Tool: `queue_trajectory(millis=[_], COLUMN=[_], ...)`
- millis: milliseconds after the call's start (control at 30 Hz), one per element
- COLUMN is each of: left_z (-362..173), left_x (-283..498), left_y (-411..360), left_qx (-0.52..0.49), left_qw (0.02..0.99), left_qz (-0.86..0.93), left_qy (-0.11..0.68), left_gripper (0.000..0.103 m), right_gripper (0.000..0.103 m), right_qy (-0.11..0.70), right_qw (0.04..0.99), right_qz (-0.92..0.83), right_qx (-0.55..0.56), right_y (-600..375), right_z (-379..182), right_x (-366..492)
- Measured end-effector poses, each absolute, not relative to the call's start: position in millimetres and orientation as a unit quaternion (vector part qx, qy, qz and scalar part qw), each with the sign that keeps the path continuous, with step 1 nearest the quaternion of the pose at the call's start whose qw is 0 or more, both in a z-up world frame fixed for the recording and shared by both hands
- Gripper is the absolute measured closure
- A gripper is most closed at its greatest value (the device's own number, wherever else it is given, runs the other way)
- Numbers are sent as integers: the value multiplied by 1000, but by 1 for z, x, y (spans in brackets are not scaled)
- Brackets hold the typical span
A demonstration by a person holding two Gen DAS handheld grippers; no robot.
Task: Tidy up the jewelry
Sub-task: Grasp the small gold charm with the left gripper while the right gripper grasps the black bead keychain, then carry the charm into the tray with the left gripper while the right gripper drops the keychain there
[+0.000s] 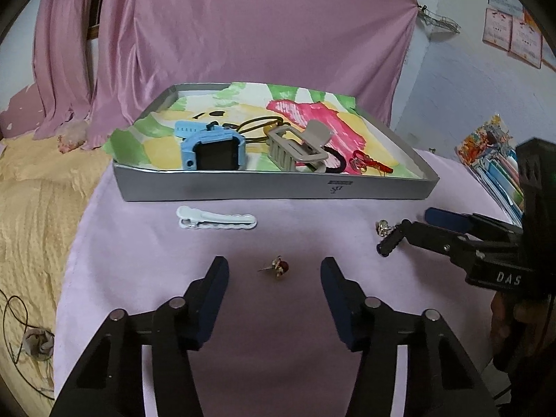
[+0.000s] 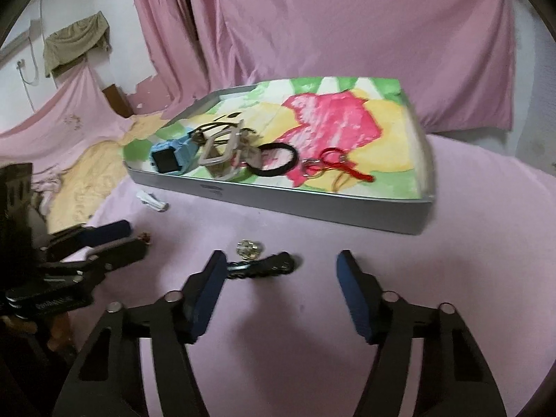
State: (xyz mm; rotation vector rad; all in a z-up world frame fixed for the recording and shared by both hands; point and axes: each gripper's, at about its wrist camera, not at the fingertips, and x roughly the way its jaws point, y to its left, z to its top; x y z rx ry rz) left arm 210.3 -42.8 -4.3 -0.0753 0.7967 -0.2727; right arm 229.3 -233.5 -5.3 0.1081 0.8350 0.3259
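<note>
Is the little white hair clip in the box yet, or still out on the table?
Out. The white hair clip lies on the pink cloth just in front of the grey box, not inside.

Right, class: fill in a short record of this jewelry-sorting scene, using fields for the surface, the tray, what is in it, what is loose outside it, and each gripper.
Surface: pale pink cloth
Tray: shallow grey cardboard tray, colourful painted paper liner
In tray: blue smartwatch, beige claw hair clip, black hair tie, red keyring charm
Outside tray: white plastic hair clip, small red-bead earring, silver stud earring, black braided band
Left gripper: jaws open, astride red-bead earring
Right gripper: jaws open, empty
</note>
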Motion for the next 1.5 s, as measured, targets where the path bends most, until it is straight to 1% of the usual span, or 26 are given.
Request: queue_trajectory(millis=[33, 133, 233, 267, 333, 400, 433, 467, 533, 567, 633, 933, 1100, 1500], left_z=[-5, -6, -6, -6, -6, -6, -6, -7, -6, -6, -7, -6, -5, 13], left_x=[211, 213, 214, 215, 215, 215, 215, 215, 215, 215, 215, 212, 211, 197], left_y=[-43, -45, -48, -48, -48, -48, -48, -48, -48, -48, -48, -49, -50, -56], left_qx=[-36, -34, -29, -27, -27, -27, -27, -28, -26, -27, -25, -23, -27, -26], left_qw=[911, 910, 909, 909, 910, 910, 910, 909, 910, 910, 909, 913, 914, 929], left_qz=[-133, -136, -136, -135, -135, -134, -134, -135, -134, -135, -134, -137, -143, -159], left_qy=[387, 391, 392, 392, 392, 392, 392, 393, 392, 392, 393, 383, 380, 333], left_gripper=[55, 60, 66, 68, 70, 74, 76, 79, 81, 82, 89, 92, 92, 93], right_gripper=[52, 52, 61, 62, 63, 69, 76, 80, 82, 86, 89, 94, 97, 101], right_qy=[409, 410, 415, 419, 420, 420, 421, 423, 424, 424, 423, 406, 393, 355], right_qw=[896, 894, 892, 889, 888, 887, 887, 887, 886, 887, 888, 895, 900, 915], right_qz=[166, 169, 171, 174, 178, 180, 178, 177, 177, 176, 175, 173, 175, 171], right_qx=[58, 58, 57, 61, 64, 63, 60, 58, 55, 53, 48, 56, 68, 80], right_y=[-233, -232, -231, -230, -232, -231, -229, -229, -228, -227, -226, -232, -235, -245], right_z=[-6, -7, -9, -10, -11, -11, -11, -11, -11, -11, -10, -5, 0, 20], right_x=[233, 238, 243, 245, 245, 245, 245, 244, 243, 243, 241, 233, 225, 206])
